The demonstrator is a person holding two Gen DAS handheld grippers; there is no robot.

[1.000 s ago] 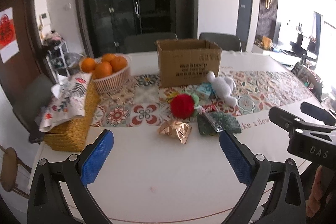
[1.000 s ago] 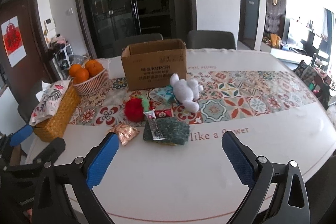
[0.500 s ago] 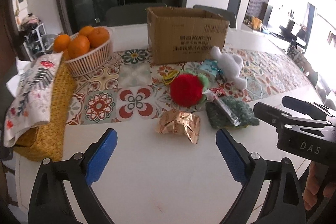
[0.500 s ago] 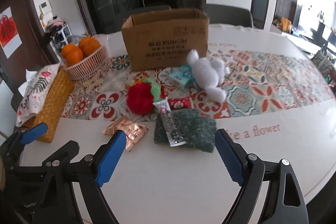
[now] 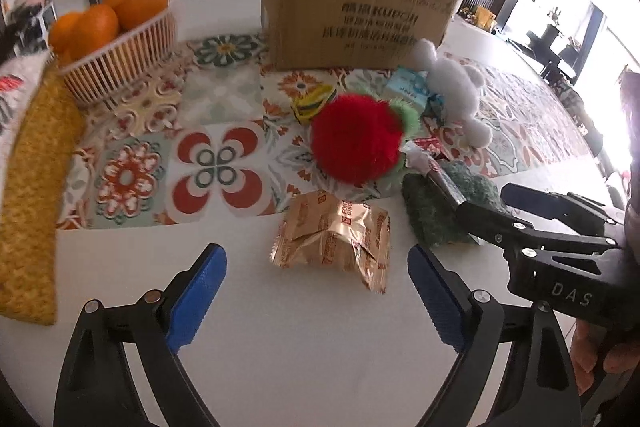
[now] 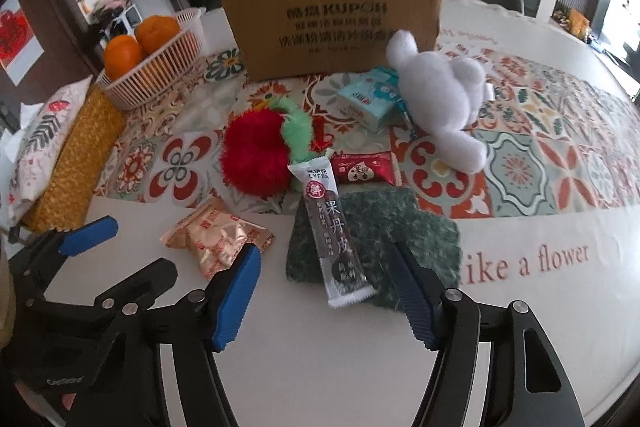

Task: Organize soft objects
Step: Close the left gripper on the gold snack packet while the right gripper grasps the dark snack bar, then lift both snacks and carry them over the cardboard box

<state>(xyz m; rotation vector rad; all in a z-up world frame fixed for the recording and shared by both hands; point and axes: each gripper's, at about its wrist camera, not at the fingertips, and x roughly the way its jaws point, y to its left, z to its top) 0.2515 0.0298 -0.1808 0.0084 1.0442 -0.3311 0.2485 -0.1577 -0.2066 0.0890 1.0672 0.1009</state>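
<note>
A red fluffy plush (image 5: pixel 356 143) (image 6: pixel 256 157) with green trim lies mid-table. Behind it to the right sits a white plush rabbit (image 5: pixel 456 91) (image 6: pixel 440 95). A green fuzzy cloth (image 5: pixel 436 211) (image 6: pixel 400 227) lies nearest, with a brown snack stick (image 6: pixel 336 239) across it. My right gripper (image 6: pixel 323 249) hovers low over that stick and cloth; its jaws are closing and the pads touch nothing. My left gripper (image 5: pixel 316 247) stands wide just short of a gold snack packet (image 5: pixel 336 239) (image 6: pixel 220 239), closing slightly and holding nothing.
An open cardboard box (image 5: pixel 352 11) (image 6: pixel 332 11) stands behind the pile. A basket of oranges (image 5: pixel 120 47) and a woven yellow box (image 5: pixel 32 167) are at the left. A red snack packet (image 6: pixel 364 169) and a teal tissue pack (image 6: pixel 368 103) lie among the toys.
Both grippers have come down and forward toward the pile, tilting more steeply. The right jaws have narrowed clearly, the left ones a little.
</note>
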